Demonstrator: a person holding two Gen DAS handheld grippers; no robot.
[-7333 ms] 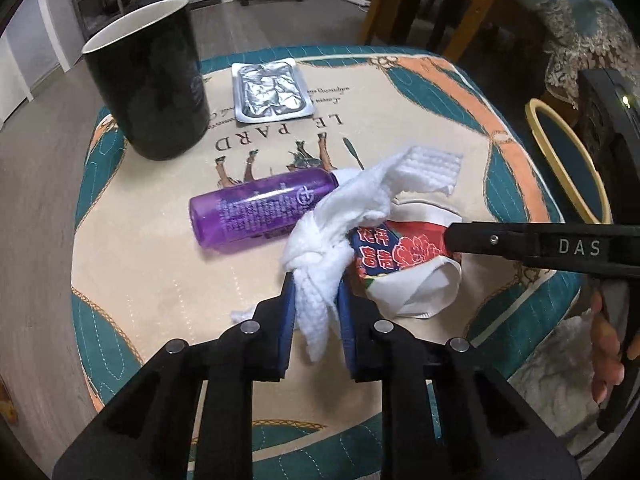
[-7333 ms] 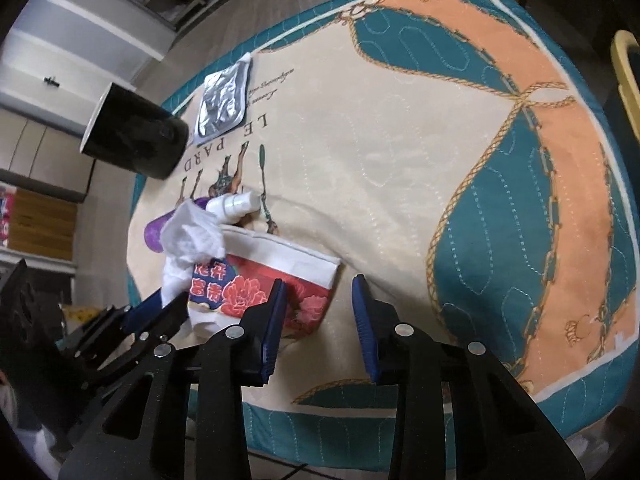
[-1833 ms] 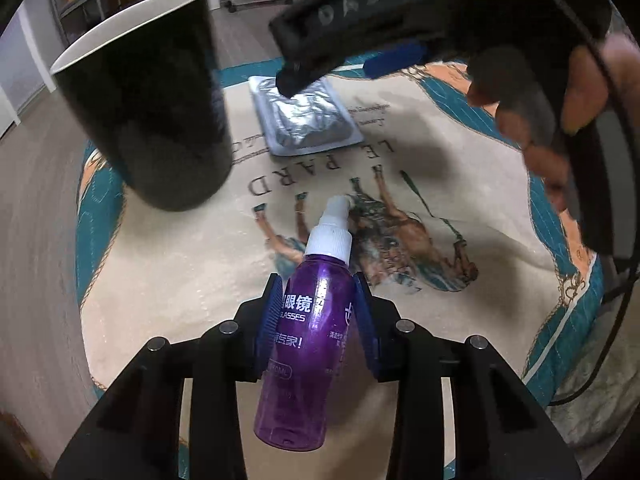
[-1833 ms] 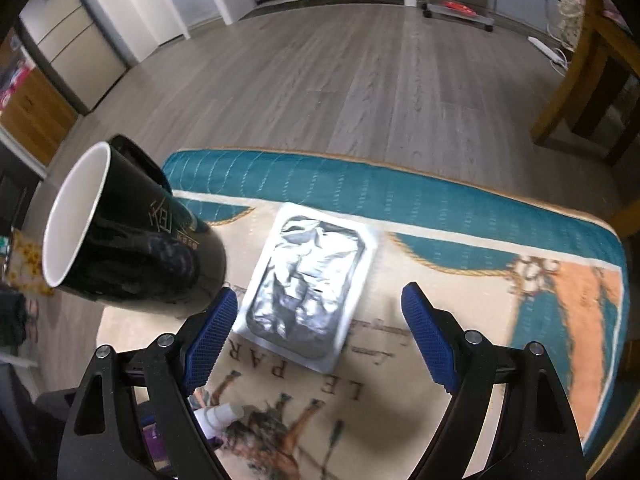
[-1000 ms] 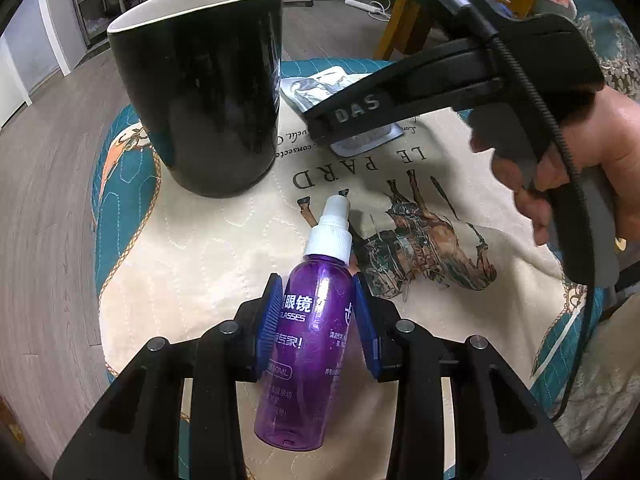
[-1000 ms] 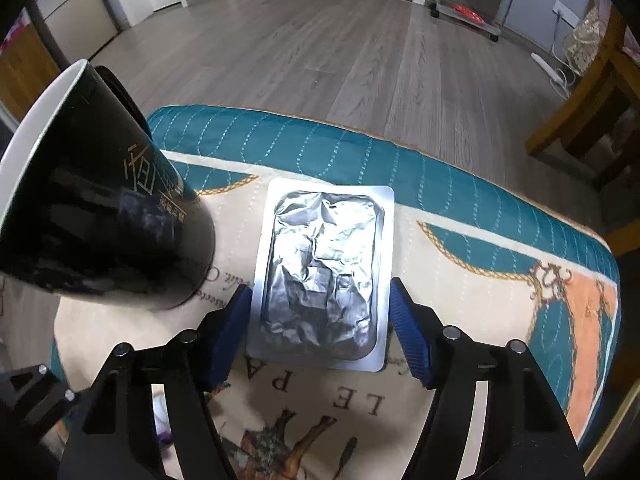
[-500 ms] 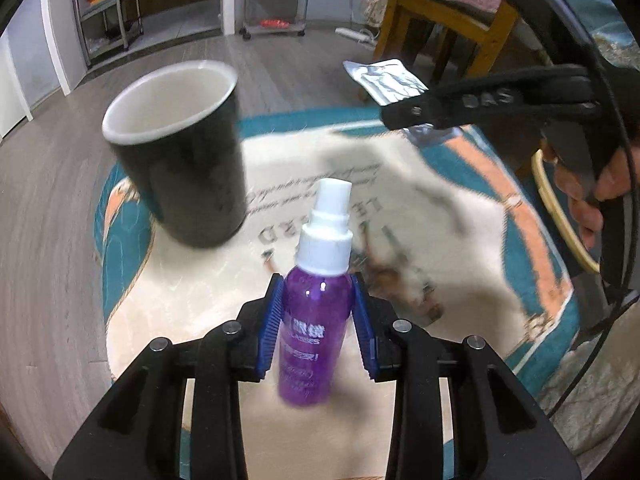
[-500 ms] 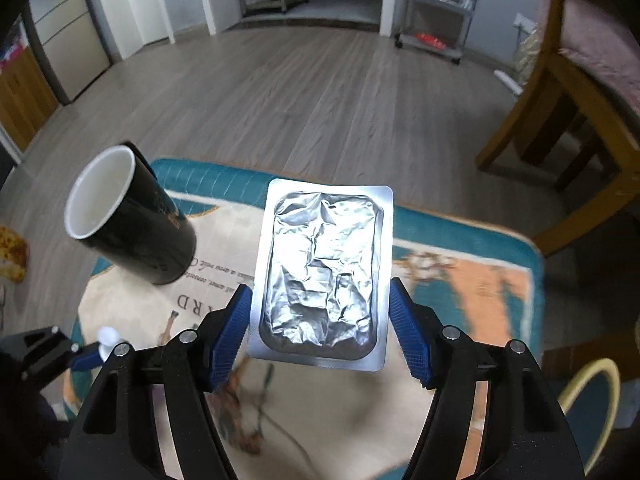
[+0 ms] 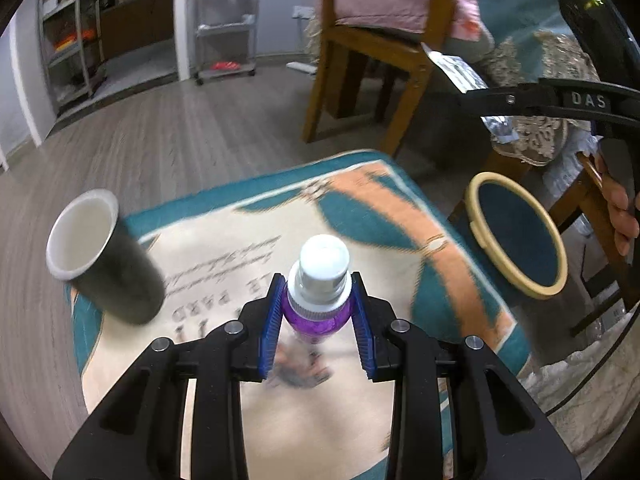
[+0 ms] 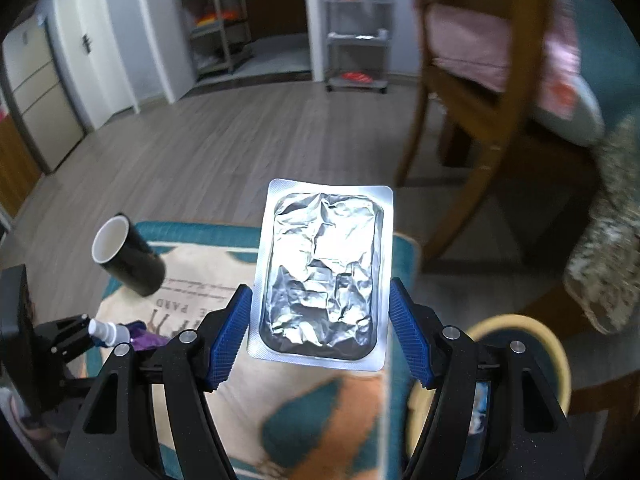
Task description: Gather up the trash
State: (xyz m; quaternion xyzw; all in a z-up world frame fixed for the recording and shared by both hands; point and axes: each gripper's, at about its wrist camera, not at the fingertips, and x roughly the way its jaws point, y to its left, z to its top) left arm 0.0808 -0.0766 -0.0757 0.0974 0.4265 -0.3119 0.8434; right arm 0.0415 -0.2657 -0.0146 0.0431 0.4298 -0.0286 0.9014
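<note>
A: We have both things up in the air now. A second ago the purple bottle [image 9: 316, 312] lay flat on the table cloth [image 9: 240, 240] between our left gripper [image 9: 317, 322] pads, and now it hangs above the cloth with its white cap pointing at us

B: Is the left gripper shut tight on it?

A: Yes, the blue pads press on both sides of the bottle, with only a narrow gap, just as wide as the bottle

B: And the right gripper [image 10: 322, 330]?

A: It stands wide, but its pads squeeze the two long edges of the foil pack [image 10: 322, 276]. A second ago that pack was flat on the cloth next to the black cup [image 10: 128, 260]. Now it is lifted, and in the right view the cup sits far down at 9 o'clock from it

B: So what is left on the cloth?

A: Only the cup, as far as we can see. In the left view it is at 9 o'clock from the bottle

B: Where do we take the trash?

A: We think to the round bin [image 9: 516, 236] with the yellow rim, beside the table at 2 o'clock from the bottle. The right gripper looks near it. We have not let go yet
</note>
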